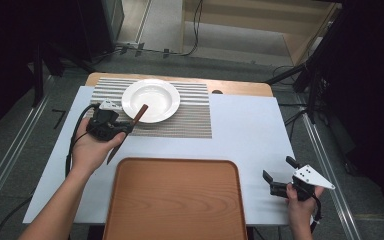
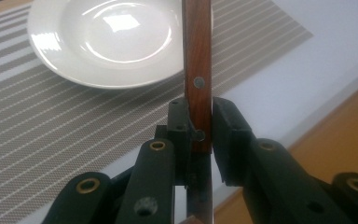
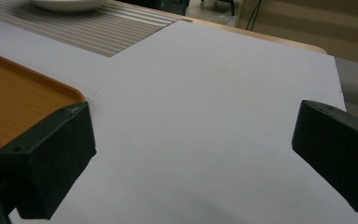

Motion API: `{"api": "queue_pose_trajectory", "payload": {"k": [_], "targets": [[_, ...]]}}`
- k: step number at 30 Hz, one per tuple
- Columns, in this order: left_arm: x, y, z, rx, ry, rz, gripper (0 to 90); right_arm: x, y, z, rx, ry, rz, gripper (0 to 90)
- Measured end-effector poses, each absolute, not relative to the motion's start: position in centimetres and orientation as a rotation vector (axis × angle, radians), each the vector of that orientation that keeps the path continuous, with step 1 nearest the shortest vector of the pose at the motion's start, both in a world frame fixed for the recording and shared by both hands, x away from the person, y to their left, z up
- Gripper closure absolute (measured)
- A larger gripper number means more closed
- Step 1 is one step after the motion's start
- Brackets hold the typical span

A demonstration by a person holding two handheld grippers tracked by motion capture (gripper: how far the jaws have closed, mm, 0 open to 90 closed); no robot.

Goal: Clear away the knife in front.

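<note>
Lab, floor rails (image 1: 10, 165), cables (image 1: 196, 30), stands (image 1: 314, 85)

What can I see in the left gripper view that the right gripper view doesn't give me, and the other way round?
Left gripper view alone: the left gripper shut on a wooden-handled knife, its rivets plain, the handle pointing towards the plate, with the inside of the white plate beyond.

Right gripper view alone: the right gripper with its jaws wide apart, nothing between them, over a broad bare stretch of white table cover.

Both: the striped placemat, part of the plate, the white cover and a corner of the orange tray.
</note>
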State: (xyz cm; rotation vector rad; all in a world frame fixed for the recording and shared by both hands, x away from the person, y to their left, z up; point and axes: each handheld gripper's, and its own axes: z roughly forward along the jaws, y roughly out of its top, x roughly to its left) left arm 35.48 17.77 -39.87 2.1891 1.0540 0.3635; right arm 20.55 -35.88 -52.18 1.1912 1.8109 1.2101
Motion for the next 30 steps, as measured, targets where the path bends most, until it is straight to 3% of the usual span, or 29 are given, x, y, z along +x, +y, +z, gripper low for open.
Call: {"api": "queue_pose_trajectory", "payload": {"k": [30], "targets": [[26.3, 17.1, -43.8, 2.179, 1.009, 0.215, 76.4, 20.5, -35.8, -52.2, 1.188, 1.815, 1.204, 0.0]]}}
